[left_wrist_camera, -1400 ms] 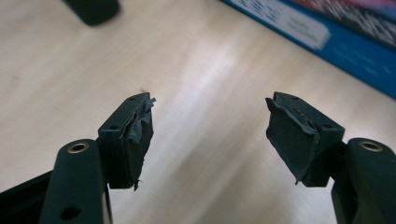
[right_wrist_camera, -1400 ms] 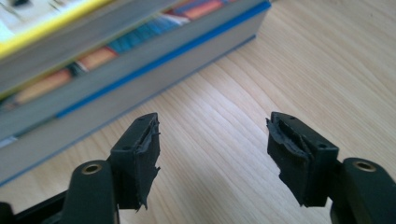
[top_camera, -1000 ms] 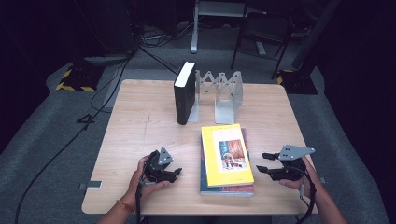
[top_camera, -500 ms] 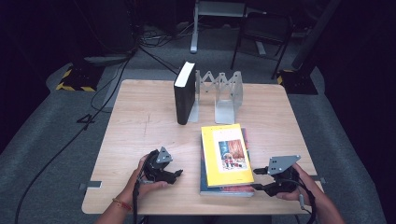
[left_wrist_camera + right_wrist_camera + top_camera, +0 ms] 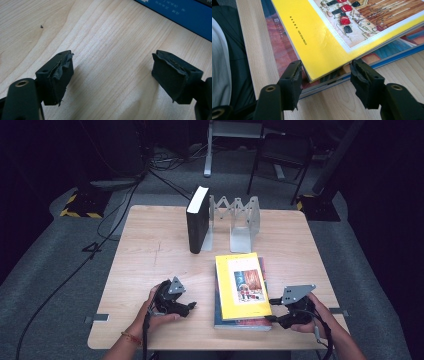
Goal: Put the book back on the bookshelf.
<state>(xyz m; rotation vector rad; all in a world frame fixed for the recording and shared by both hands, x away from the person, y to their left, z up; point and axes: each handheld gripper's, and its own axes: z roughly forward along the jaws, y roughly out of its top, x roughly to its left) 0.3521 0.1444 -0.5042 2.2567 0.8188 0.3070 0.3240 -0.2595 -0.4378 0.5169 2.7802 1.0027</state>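
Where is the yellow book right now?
In the high view the yellow book lies flat on top of a blue book, near the table's front edge, just left of the right gripper.

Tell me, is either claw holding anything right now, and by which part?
Nothing is held. The left claw stands open over bare table. The right claw is open around the near corner of the yellow book, not pressing it.
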